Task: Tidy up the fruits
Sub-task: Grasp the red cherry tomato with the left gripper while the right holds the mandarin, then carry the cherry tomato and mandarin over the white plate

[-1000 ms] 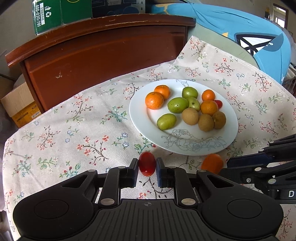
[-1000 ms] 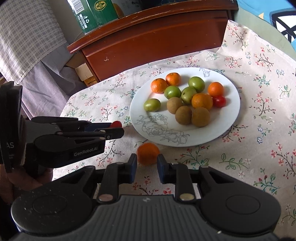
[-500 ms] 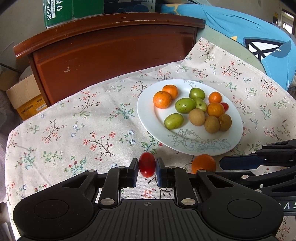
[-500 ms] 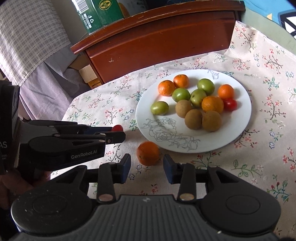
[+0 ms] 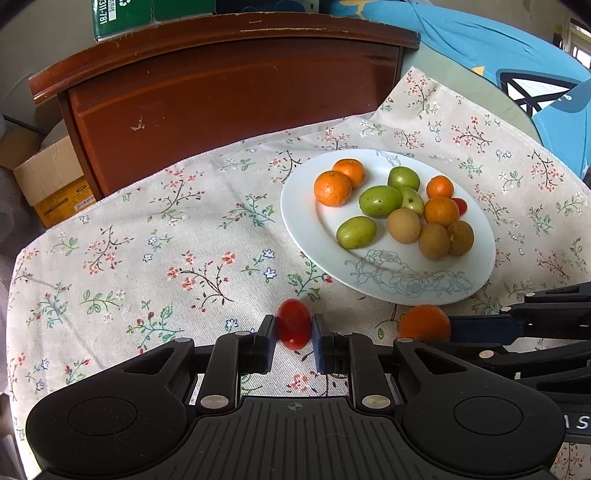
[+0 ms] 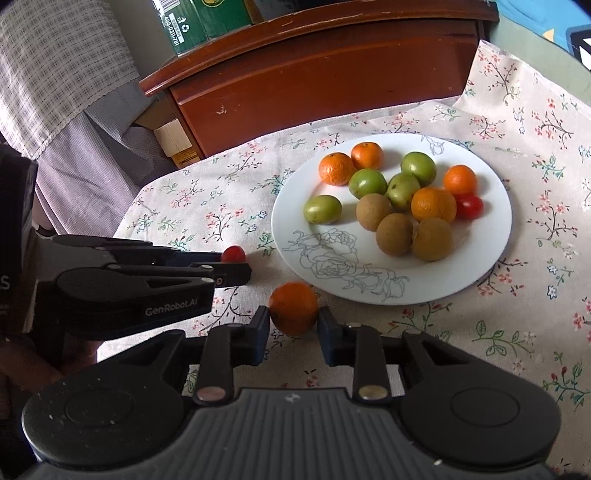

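Note:
A white plate [image 5: 306, 218] [image 6: 491, 254] on the floral cloth holds several tangerines, green fruits, brown fruits and one cherry tomato [image 6: 469, 206]. My left gripper [image 5: 294, 332] is shut on a red cherry tomato [image 5: 293, 328] just off the plate's near left rim; the tomato also shows in the right wrist view [image 6: 233, 254]. My right gripper [image 6: 293, 321] is shut on a tangerine [image 6: 293, 306] in front of the plate; the tangerine also shows in the left wrist view [image 5: 424, 325].
A brown wooden cabinet [image 5: 229, 96] stands behind the table, with green boxes [image 6: 199, 22] on top. A cardboard box [image 5: 51, 184] sits on the floor at the left. A blue cushion [image 5: 498, 74] lies at the back right. The floral tablecloth [image 5: 147, 240] covers the table.
My right gripper opened half a second ago and has now closed on the tangerine. My left gripper keeps hold of the cherry tomato and has shifted a little left of the plate.

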`<control>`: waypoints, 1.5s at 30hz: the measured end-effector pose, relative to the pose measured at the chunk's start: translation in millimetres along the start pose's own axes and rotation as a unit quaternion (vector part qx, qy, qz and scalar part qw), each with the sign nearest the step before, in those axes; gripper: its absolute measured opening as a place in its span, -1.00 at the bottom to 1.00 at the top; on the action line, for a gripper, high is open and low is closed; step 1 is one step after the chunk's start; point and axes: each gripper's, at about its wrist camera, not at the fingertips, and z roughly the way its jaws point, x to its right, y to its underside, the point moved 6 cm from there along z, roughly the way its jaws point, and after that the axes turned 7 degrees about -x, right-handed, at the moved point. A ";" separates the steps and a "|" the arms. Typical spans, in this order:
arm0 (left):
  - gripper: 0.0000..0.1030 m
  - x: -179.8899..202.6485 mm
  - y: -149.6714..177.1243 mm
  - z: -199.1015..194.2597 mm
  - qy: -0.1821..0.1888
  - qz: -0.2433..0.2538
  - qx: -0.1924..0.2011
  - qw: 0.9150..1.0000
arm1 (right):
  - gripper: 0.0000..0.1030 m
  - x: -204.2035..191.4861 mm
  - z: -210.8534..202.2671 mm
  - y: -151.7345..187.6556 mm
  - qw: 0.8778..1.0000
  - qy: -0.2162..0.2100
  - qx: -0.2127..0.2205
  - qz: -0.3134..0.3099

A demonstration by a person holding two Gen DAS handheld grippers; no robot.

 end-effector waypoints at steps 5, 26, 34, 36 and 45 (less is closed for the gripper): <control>-0.65 2.0 -2.4 2.4 -0.003 0.000 0.004 1.000 | -0.45 -4.0 -11.5 -2.2 1.000 -0.004 0.010 -0.002; -0.66 15.6 -62.4 -44.3 0.009 -0.031 0.111 0.993 | -0.45 26.1 -56.6 -48.5 0.993 0.020 0.107 0.036; -0.66 16.6 -65.5 -15.3 0.024 -0.047 0.086 0.995 | -0.45 31.5 -35.9 -40.5 0.996 0.015 0.074 0.045; -0.66 15.4 -66.3 -8.9 0.027 -0.055 0.081 0.995 | -0.45 32.0 -32.3 -38.9 0.996 0.016 0.068 0.047; -0.56 18.1 -68.6 8.0 0.042 -0.075 0.061 0.994 | -0.43 40.2 -19.4 -34.4 0.996 0.013 0.053 0.073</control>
